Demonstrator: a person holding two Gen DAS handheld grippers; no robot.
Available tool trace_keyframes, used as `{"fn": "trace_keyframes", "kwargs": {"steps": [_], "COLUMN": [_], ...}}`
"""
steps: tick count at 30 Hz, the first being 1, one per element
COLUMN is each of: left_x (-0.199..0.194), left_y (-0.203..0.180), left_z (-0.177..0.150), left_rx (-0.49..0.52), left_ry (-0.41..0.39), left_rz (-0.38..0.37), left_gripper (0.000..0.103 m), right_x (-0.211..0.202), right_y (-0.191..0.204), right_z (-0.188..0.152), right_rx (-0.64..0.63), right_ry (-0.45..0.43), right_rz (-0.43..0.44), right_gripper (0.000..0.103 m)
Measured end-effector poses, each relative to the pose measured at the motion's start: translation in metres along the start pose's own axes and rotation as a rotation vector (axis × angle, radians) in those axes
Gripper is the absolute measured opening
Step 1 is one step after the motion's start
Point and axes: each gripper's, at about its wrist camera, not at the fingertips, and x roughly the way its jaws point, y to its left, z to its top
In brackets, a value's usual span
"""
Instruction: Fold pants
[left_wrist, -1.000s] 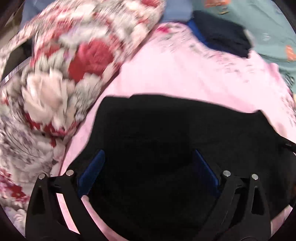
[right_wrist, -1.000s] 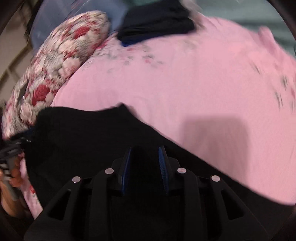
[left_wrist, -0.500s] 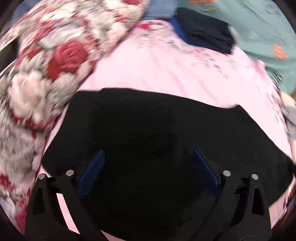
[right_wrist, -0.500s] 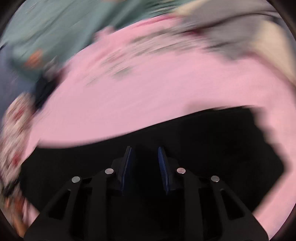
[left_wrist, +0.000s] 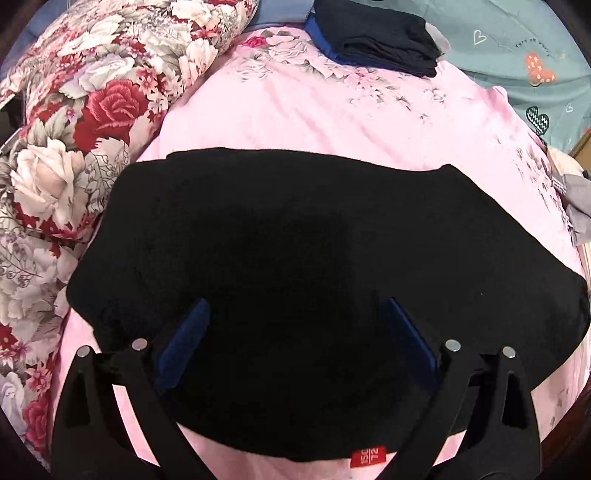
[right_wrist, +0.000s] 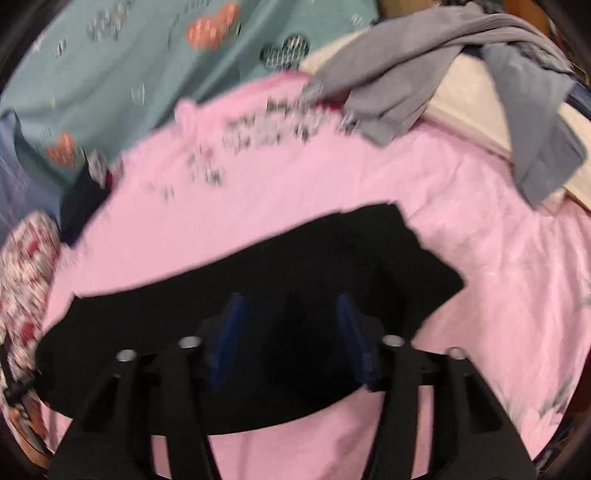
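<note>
Pink bed sheet (left_wrist: 332, 110) carries our black pants (left_wrist: 295, 251), lying flat with the long axis left to right. Both claws hover above them, spread and gripping nothing: left claw (left_wrist: 295, 332) over the wide middle, right claw (right_wrist: 290, 332) nearer the right end.

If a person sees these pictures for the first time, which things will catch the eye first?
The black pants lie flat across the middle of the pink bedsheet, under both open claws, the left claw and right claw. A red rose-patterned quilt bulges at the left, and a folded dark garment lies at the far edge.
</note>
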Motion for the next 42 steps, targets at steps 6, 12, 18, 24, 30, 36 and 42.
{"fn": "trace_keyframes", "kwargs": {"steps": [6,12,18,24,30,36,42], "left_x": [-0.013,0.001,0.018,0.013,-0.013,-0.038,-0.041], "left_y": [-0.013,-0.039,-0.051,-0.047,-0.029,-0.016,-0.009], "left_z": [-0.009,-0.019,-0.017,-0.009,-0.005,-0.019,-0.026], "left_rx": [0.038,0.152,0.187,0.157,0.095,0.096,0.089], "left_ry": [-0.001,0.033,0.055,0.077,0.005,-0.050,-0.038], "left_rz": [-0.098,-0.092,-0.016,-0.032,-0.008,0.004,0.018], "left_gripper": [0.096,0.097,0.100,0.100,0.100,0.100,0.100], "right_x": [-0.009,0.023,0.055,0.035,-0.021,0.063,0.077], "right_y": [-0.030,-0.033,-0.048,-0.040,0.099,0.224,0.267], "right_z": [-0.009,-0.007,0.016,0.028,0.034,-0.045,-0.087], "right_rx": [0.107,0.123,0.235,0.297,-0.035,-0.334,-0.438], "right_ry": [0.047,0.089,0.045,0.012,-0.057,0.220,0.313], "right_rz": [-0.113,-0.108,-0.061,0.017,0.251,0.267,0.373], "right_gripper": [0.082,0.082,0.058,0.023,0.023,0.027,0.079]}}
